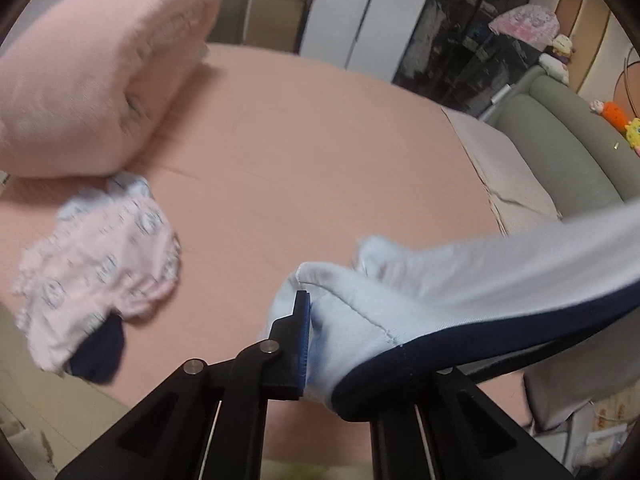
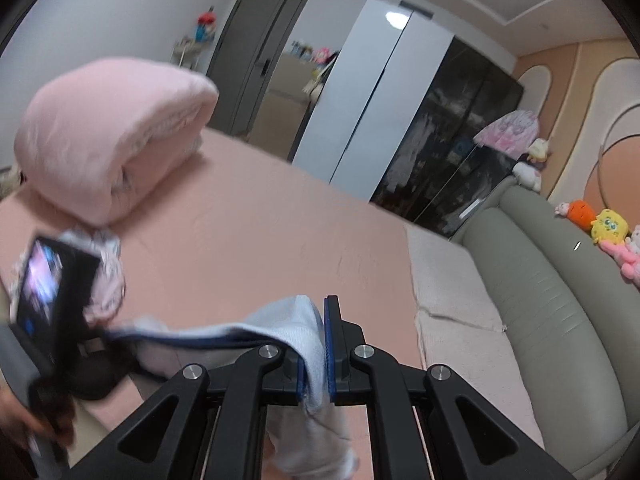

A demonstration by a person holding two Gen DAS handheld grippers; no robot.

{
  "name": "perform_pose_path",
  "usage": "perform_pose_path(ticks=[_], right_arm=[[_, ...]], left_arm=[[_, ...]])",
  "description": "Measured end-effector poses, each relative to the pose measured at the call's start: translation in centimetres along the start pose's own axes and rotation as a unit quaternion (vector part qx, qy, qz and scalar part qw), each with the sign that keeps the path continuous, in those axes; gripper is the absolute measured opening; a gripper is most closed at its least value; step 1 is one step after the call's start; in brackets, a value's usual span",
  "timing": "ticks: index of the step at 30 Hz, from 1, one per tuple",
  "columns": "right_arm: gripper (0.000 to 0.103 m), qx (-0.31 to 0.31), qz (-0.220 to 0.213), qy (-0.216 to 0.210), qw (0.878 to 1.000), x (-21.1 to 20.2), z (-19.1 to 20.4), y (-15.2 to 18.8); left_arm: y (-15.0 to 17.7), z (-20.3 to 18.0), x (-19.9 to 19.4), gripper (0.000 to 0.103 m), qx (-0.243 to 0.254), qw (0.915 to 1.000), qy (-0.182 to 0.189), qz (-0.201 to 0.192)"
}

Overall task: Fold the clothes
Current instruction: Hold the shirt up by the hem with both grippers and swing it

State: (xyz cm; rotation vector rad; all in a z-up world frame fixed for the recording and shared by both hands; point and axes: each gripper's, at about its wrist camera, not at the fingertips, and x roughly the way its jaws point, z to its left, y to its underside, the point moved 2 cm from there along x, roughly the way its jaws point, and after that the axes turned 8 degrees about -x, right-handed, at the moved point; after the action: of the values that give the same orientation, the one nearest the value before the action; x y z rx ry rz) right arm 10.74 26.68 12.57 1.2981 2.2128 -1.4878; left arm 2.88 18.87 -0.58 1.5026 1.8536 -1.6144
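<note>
Both grippers raised above pink bed sheet (image 1: 300,152), light-blue knit garment with navy trim (image 1: 460,288) stretched between them in air.

Left gripper (image 1: 320,344): only one blue-padded finger visible, pressed against garment's bunched corner; other finger hidden under cloth, closure cannot tell.

Right gripper (image 2: 316,344): fingers nearly together, clamping fold of same garment; cloth hangs below jaws, trails left toward other device.

Folded pink patterned garment (image 1: 100,264) lies on sheet, near rolled pink quilt (image 1: 92,76).
</note>
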Motion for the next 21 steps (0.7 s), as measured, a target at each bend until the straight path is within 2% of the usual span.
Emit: perform_pose_path(ticks=[4,7,10,15,21], right_arm=[[0.004,0.007,0.043,-0.022,0.999,2.3,-0.9,1.9],[0.004,0.021,0.050,-0.020,0.998,2.9,-1.6,3.0],[0.004,0.016,0.033,0.012,0.999,1.9,-1.9,2.8],[0.004,0.012,0.000,0.047,0.999,-0.9,-2.8,1.2],[0.004,0.008,-0.045,0.076,0.996,-4.9,-3.8,-1.0]], left_arm=[[-1.4,0.4,-1.2,0.006,0.011,0.9991,-0.025,-0.032],[-2.3,-0.7,-4.0,0.006,0.039,0.9949,-0.034,-0.087],[-3.1,-2.5,-6.8,0.006,0.078,0.9853,-0.049,-0.144],[-4.4,-4.2,-11.4,0.006,0.099,0.9739,-0.060,-0.195],[-5.4,-5.2,-16.7,0.006,0.122,0.9488,-0.081,-0.280]])
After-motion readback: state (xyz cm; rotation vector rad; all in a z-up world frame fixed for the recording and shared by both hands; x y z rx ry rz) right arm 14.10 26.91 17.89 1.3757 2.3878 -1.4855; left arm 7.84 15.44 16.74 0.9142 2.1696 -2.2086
